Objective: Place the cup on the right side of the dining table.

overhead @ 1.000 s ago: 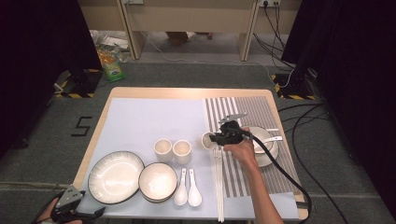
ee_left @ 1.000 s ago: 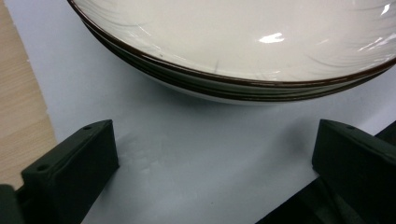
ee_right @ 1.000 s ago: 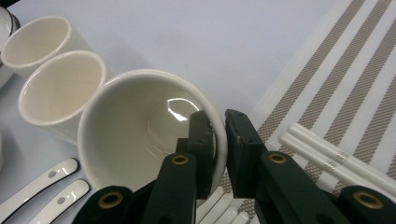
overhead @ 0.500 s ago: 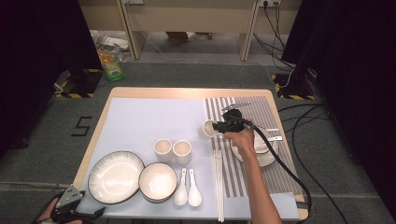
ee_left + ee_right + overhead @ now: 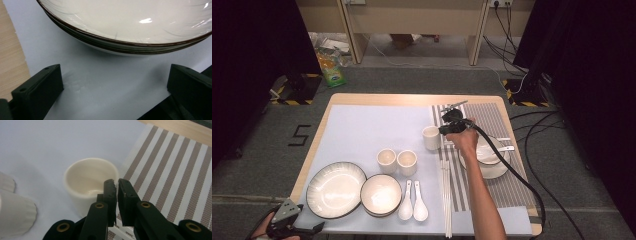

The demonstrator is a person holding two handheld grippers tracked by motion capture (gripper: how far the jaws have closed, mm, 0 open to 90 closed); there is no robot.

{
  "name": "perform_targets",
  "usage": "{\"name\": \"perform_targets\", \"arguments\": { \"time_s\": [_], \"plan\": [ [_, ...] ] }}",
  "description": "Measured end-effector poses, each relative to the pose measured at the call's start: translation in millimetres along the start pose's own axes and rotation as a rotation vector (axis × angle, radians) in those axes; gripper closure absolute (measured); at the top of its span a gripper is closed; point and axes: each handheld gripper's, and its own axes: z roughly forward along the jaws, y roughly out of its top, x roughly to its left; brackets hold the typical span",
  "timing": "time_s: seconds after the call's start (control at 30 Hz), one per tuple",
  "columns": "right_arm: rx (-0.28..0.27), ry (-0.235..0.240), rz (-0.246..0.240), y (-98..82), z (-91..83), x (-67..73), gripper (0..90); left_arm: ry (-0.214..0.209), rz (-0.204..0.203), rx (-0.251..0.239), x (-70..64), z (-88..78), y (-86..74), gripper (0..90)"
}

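A small white cup (image 5: 430, 137) is upright beside the left edge of the striped placemat (image 5: 497, 120). My right gripper (image 5: 443, 131) is shut on its wall: in the right gripper view one jaw is inside the cup (image 5: 85, 182), the other outside. The jaws (image 5: 117, 182) have just closed a little further with the rim between them. I cannot tell whether the cup touches the cloth. At the table's near left corner my left gripper (image 5: 314, 227) is open. In the left gripper view (image 5: 115, 80) it faces the rim of a large brown-edged plate (image 5: 130, 22) without touching it.
Two more cups (image 5: 386, 160) (image 5: 407, 161) stand mid-table. Nearer me are the large plate (image 5: 336, 189), a bowl (image 5: 381, 194), two spoons (image 5: 412, 201) and chopsticks (image 5: 445, 200). A bowl on a saucer (image 5: 489, 152) with a spoon sits on the placemat.
My right gripper has carried the cup away from me, toward the table's far side along the placemat's left edge. The left gripper has stayed where it was.
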Motion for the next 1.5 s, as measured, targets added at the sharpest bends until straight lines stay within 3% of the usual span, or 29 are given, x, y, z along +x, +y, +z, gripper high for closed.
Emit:
{"name": "perform_targets", "arguments": {
  "time_s": [0.1,0.23,0.37,0.57,1.5],
  "plan": [
    [0.031,0.007,-0.015,-2.6,5.8,4.0,83.7,-0.001,0.001,0.001,0.1,-0.1,0.0,0.0],
    [0.015,0.01,0.016,-3.0,2.4,1.3,83.2,-0.002,0.0,-0.001,0.0,-0.1,-0.2,0.0],
    [0.023,0.013,0.009,-1.9,-3.6,-0.9,82.0,-0.001,0.001,0.001,0.1,-0.1,0.0,0.0],
    [-0.002,0.023,0.04,-1.6,-8.2,-3.6,79.5,-0.002,0.0,-0.001,0.1,-0.1,-0.3,0.0],
    [0.069,0.039,0.069,-7.1,17.0,0.6,76.2,-0.002,0.0,-0.002,0.0,-0.1,-0.3,0.0]
  ]
}}
